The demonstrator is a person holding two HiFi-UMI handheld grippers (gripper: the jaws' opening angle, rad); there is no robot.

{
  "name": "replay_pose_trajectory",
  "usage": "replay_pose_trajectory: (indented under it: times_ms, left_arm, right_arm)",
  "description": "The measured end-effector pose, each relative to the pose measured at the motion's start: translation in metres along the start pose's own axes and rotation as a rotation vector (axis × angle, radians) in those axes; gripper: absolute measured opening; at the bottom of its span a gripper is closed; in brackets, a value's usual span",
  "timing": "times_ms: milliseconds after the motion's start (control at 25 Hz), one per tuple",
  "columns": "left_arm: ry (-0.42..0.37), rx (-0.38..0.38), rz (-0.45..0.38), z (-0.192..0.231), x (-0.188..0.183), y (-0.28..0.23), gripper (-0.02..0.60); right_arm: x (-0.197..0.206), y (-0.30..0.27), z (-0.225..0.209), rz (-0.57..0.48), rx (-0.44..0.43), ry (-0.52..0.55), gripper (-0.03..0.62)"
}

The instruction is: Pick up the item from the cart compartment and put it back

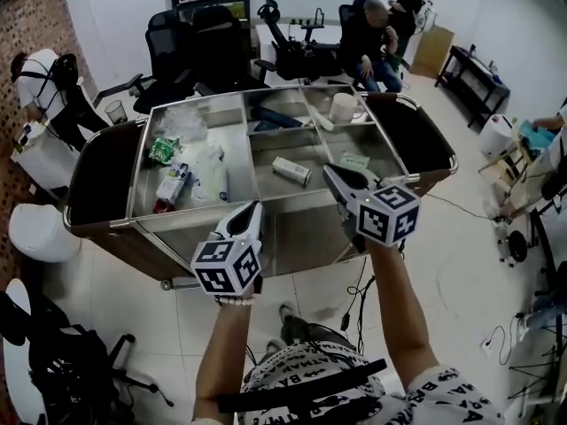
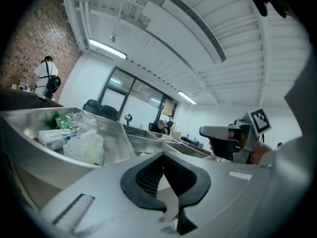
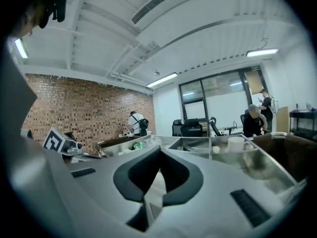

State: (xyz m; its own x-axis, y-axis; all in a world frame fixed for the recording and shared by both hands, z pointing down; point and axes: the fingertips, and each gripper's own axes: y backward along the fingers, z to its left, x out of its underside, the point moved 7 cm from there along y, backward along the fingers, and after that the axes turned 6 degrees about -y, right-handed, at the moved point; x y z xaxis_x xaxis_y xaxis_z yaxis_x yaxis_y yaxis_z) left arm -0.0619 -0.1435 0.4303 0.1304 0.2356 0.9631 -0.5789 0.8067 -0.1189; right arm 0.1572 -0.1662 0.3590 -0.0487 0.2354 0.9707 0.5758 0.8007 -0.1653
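A steel cart (image 1: 232, 204) with several compartments stands in front of me. A white cylinder (image 1: 291, 171) lies in the middle compartment and a small pale box (image 1: 354, 159) in the one to its right. My right gripper (image 1: 330, 172) hovers over the cart's front right, just right of the cylinder, shut with nothing in it; its jaws (image 3: 159, 149) meet at the tip. My left gripper (image 1: 252, 209) hangs over the cart's front rim, shut and empty (image 2: 163, 155). The left compartment holds a green packet (image 1: 163, 150), a white bag (image 1: 209, 173) and a carton (image 1: 172, 185).
A white cup (image 1: 343, 106) and a blue item (image 1: 279, 118) sit in the far compartments. Black office chairs (image 1: 190, 51) and a seated person (image 1: 365, 42) are behind the cart. White bins (image 1: 40, 233) stand at the left. Cables (image 1: 354, 304) lie on the floor by my feet.
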Motion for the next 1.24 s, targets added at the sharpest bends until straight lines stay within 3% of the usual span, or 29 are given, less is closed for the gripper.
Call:
replay_pose_trajectory:
  times_ms: [200,520,1240]
  left_arm:
    - [0.005,0.015,0.008,-0.030,0.012,0.018,-0.002]
    - [-0.012,-0.012,0.014,-0.051,0.027,0.035,-0.002]
    - [-0.011,-0.040,0.011,-0.120,0.035,0.001,-0.002]
  right_arm:
    - [0.041,0.055,0.006,0.024,0.051,-0.051,0.006]
    - [0.095,0.083,0.015,0.062,0.073,-0.096,0.008]
    - [0.104,0.126,-0.036,0.122,0.033,-0.077,0.008]
